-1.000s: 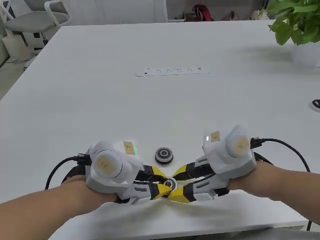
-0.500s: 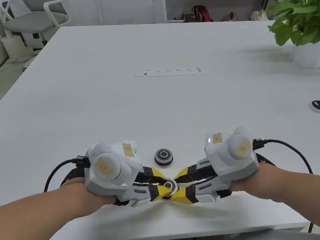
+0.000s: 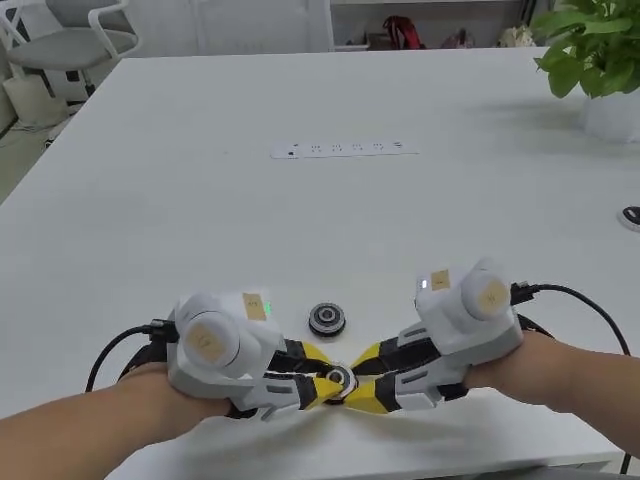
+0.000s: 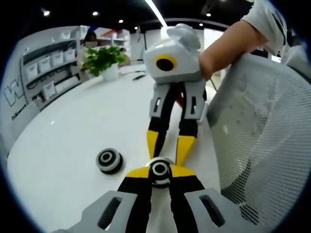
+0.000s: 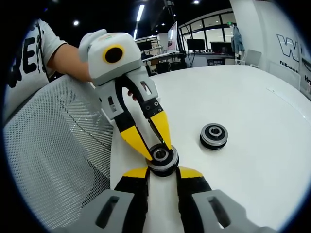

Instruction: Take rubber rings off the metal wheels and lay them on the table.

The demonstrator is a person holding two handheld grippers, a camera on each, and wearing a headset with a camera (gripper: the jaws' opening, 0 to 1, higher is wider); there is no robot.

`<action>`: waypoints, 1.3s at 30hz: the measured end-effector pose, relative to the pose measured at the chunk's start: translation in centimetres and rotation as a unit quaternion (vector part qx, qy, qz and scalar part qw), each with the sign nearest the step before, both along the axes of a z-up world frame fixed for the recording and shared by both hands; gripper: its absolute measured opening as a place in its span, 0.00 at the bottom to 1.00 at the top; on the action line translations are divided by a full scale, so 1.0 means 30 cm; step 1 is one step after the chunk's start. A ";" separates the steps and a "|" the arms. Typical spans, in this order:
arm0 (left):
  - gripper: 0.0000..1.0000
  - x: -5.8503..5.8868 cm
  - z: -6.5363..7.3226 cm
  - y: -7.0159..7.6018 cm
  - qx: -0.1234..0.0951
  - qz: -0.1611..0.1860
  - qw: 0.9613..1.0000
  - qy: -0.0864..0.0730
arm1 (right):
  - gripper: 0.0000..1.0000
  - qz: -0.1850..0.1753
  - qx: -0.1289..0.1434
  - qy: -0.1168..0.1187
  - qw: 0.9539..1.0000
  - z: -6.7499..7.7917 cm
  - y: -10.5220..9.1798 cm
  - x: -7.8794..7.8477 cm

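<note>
A small metal wheel (image 3: 338, 378) with a black rubber ring around it is held just above the white table (image 3: 300, 230), near its front edge. My left gripper (image 3: 325, 381) and my right gripper (image 3: 352, 381) meet on it from opposite sides, yellow tips touching the wheel. In the left gripper view the wheel (image 4: 159, 169) sits between my left gripper's (image 4: 160, 172) tips, with the right gripper (image 4: 168, 145) pinching from the far side. The right gripper view shows the same wheel (image 5: 162, 156). A second ringed wheel (image 3: 326, 318) lies flat on the table just beyond them.
A white power strip (image 3: 345, 149) lies flush in the table's middle. A potted plant (image 3: 590, 50) stands at the far right corner. A mesh chair back (image 4: 257, 145) is close behind the front edge. Cables (image 3: 575, 292) trail from both grippers.
</note>
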State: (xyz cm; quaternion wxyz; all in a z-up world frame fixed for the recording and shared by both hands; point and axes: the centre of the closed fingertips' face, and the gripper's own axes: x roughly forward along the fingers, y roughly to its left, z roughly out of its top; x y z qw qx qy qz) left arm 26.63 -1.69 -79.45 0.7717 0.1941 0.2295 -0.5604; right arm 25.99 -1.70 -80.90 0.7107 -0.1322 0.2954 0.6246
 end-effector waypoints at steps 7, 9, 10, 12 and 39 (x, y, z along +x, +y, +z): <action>0.13 0.002 0.000 0.001 0.000 0.002 1.000 0.000 | 0.15 -0.002 0.000 0.003 1.000 0.001 -0.008 -0.003; 0.13 0.002 0.000 0.002 -0.001 0.003 1.000 0.000 | 0.15 -0.002 0.001 0.003 1.000 0.001 -0.008 -0.003; 0.13 0.003 0.000 0.002 -0.001 0.003 1.000 0.000 | 0.15 0.000 0.001 0.001 1.000 0.001 -0.007 -0.003; 0.13 0.003 0.000 0.002 -0.002 0.003 1.000 0.001 | 0.16 0.008 -0.001 -0.011 1.000 0.002 -0.004 -0.004; 0.13 0.004 0.001 0.005 -0.005 0.006 1.000 0.001 | 0.16 0.020 -0.009 -0.039 0.999 0.004 0.002 0.014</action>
